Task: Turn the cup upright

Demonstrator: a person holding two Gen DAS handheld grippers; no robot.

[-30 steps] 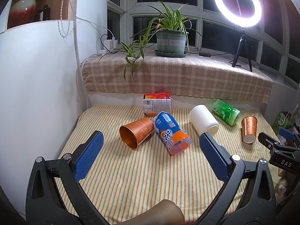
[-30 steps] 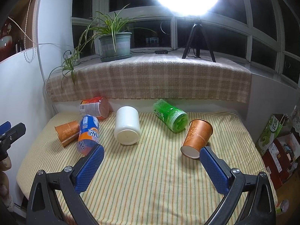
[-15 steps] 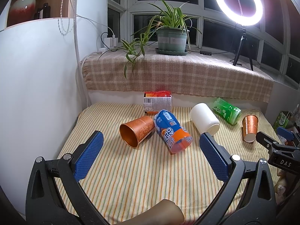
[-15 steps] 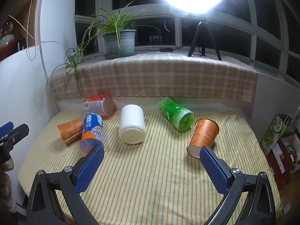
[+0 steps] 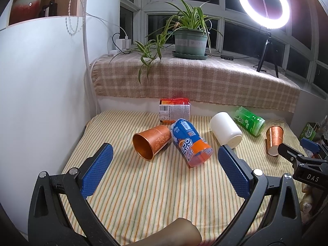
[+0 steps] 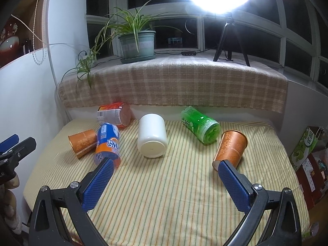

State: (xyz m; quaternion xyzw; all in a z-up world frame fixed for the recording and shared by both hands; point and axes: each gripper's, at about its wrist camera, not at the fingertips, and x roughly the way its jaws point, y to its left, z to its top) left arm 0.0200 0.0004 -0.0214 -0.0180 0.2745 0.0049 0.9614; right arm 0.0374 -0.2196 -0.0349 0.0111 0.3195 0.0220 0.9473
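Note:
Several cups lie on their sides on a striped cloth. In the left wrist view: an orange cup with its mouth toward me, a blue and orange cup, a white cup, a green cup and a second orange cup. My left gripper is open and empty, in front of the first orange cup. My right gripper is open and empty, short of the white cup and the right orange cup.
A red-topped cup lies at the back by a ledge under a plaid cloth. A potted plant and a ring light stand on the ledge. A white wall is at left. Boxes sit off the right edge.
Both grippers have moved slightly forward and the right one a little to the left; the cups have not moved. Both grippers stay open.

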